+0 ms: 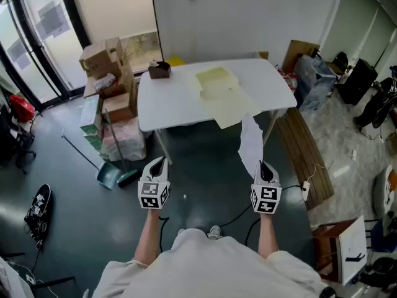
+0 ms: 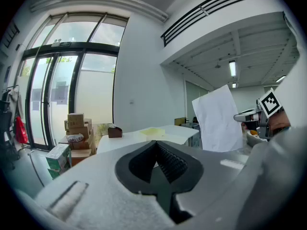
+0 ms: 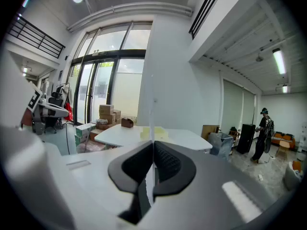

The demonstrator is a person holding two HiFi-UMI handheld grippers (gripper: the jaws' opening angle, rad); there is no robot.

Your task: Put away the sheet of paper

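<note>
- In the lower middle of the head view, my left gripper (image 1: 158,161) has its jaws together and nothing is between them. In its own view the ribbed pads meet. I think it is kept free as a helper for later.
- To the right of it, my right gripper (image 1: 265,166) is closed on the sheet of paper (image 1: 251,143). It pinches the lower edge, so the sheet stands up in the air above the jaws, toward the table. In the right gripper view the sheet shows edge-on, as a thin line rising from the pads.
- This pinch at one edge seems chosen so that the paper stays flat and does not crumple while I carry it.
- Farther, in the upper middle, the white table (image 1: 161,107) carries yellow sheets (image 1: 220,92), partly hanging over its front edge. A small brown box (image 1: 159,71) stands near its far left corner. The yellow pile looks to me a likely place for my sheet, but this is only my judgement.
- Farthest, at upper left, cardboard boxes (image 1: 108,73) are stacked beside the table.
</note>
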